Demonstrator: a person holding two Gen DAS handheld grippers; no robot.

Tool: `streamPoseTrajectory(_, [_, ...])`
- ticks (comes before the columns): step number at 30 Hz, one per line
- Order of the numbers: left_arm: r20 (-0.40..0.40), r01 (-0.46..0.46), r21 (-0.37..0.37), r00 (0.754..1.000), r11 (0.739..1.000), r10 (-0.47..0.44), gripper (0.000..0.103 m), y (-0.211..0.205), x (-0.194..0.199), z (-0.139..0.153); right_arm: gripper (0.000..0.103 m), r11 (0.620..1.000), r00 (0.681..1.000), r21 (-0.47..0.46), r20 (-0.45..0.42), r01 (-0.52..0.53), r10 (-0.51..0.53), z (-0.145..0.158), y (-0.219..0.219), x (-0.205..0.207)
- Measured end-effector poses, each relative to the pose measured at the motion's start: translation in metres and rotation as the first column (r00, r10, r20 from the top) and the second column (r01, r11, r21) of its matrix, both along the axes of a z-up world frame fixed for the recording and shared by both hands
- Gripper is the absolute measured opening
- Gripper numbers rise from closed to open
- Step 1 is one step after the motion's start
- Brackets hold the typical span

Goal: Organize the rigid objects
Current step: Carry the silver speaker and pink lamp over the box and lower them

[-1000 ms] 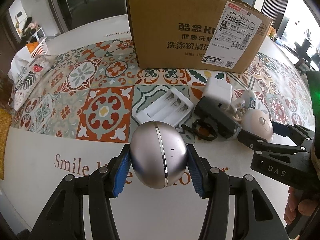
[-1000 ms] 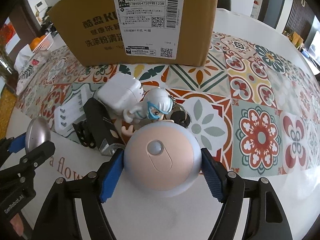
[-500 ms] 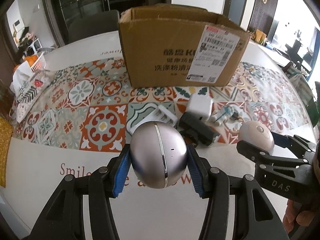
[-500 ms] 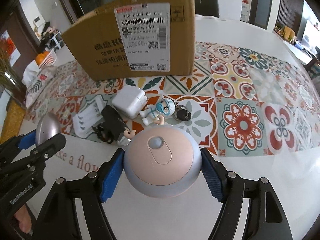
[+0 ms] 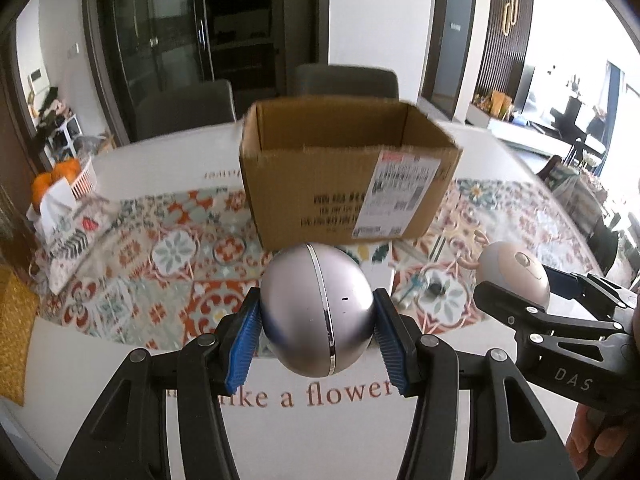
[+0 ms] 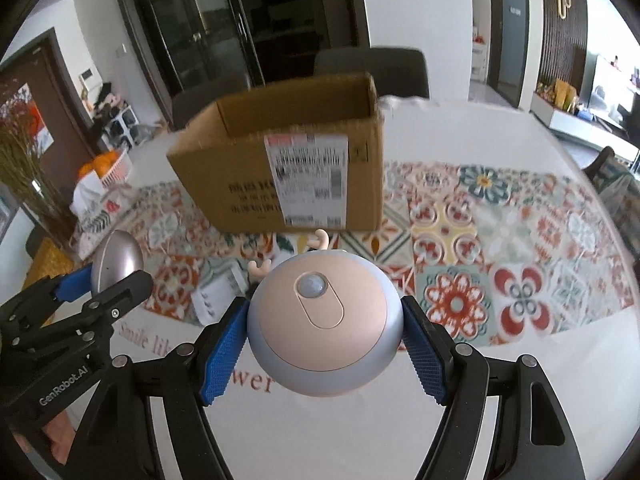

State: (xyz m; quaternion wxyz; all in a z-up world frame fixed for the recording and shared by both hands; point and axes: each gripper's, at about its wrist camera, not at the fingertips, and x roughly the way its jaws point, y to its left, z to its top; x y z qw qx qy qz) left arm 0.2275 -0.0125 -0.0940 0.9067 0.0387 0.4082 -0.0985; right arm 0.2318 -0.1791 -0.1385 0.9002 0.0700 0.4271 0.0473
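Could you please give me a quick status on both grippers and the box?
Left gripper shut on silver egg-shaped gadget. Right gripper shut on pink round gadget. Both raised above table, facing open cardboard box. Nothing between them and the box opening.

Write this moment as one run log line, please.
left gripper: holds silver egg | right gripper: holds pink round device | cardboard box: open, ahead
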Motion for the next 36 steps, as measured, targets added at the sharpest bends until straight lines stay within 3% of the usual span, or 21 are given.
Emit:
streamPoseTrajectory(12, [0.114, 0.023, -0.014, 0.993, 1.000, -0.021, 0.054, 0.003, 0.009, 0.045, 0.075, 1.000, 0.993, -0.004, 0.121, 0.000, 0.000, 0.048, 0.004, 0.005])
streamPoseTrajectory(25, [0.195, 0.047, -0.021, 0.980, 0.999, -0.042, 0.054, 0.003, 0.051, 0.083, 0.075, 1.000, 0.973, -0.025, 0.230, 0.007, -0.001, 0.095, 0.006, 0.041])
streamPoseTrajectory(36, [0.176, 0.068, -0.010, 0.982, 0.998, -0.065, 0.054, -0.005, 0.106, 0.097, 0.075, 1.000, 0.977, -0.024, 0.211, 0.001, 0.004, 0.110, 0.002, 0.099])
